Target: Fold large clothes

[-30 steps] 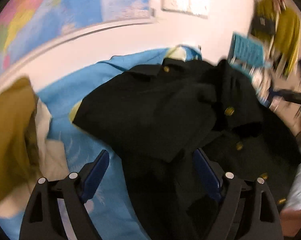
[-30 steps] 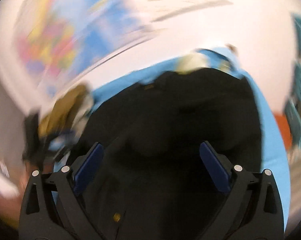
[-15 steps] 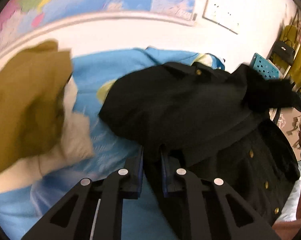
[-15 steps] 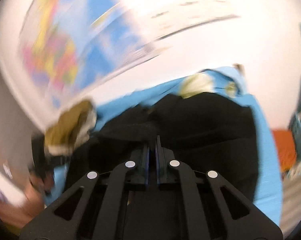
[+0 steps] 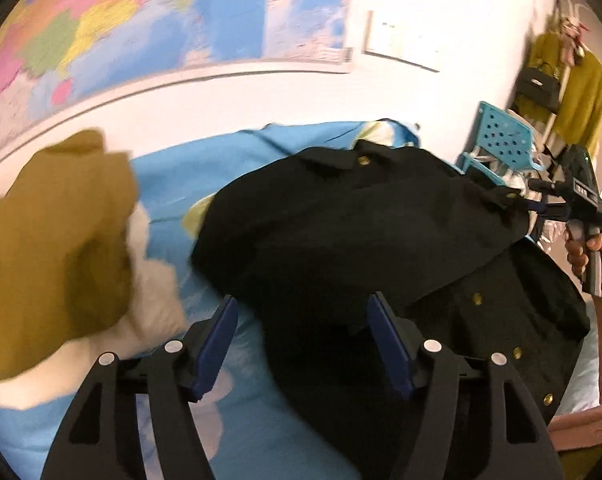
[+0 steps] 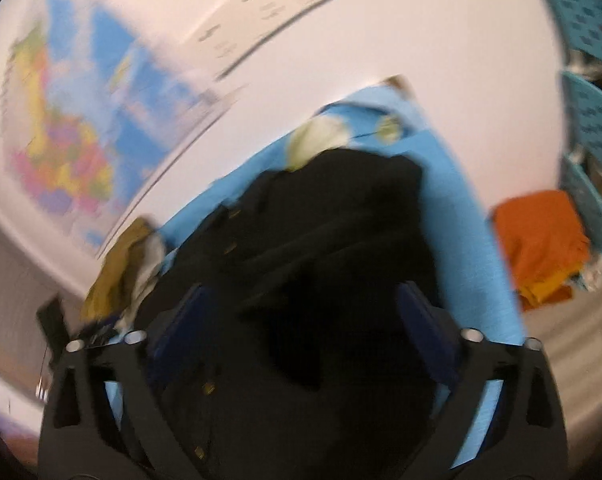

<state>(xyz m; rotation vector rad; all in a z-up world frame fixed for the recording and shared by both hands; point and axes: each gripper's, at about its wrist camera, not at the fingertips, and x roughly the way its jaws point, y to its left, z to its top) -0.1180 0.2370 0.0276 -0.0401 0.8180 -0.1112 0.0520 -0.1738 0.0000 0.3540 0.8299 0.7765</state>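
Note:
A large black coat with gold buttons lies crumpled on a blue bedsheet. My left gripper is open, its jaws apart just above the coat's near edge. In the right wrist view the same coat fills the middle, blurred by motion. My right gripper is open above the coat, holding nothing. In the left wrist view the right gripper appears at the coat's far right edge, held by a hand.
A mustard and white pile of clothes lies left of the coat. A teal plastic basket and hanging yellow clothes stand at the right. Orange clothes lie beside the bed. A map hangs on the wall.
Both grippers were open a second ago, shut on the coat half a second ago, and are now open again. The coat has been shifted and dropped back.

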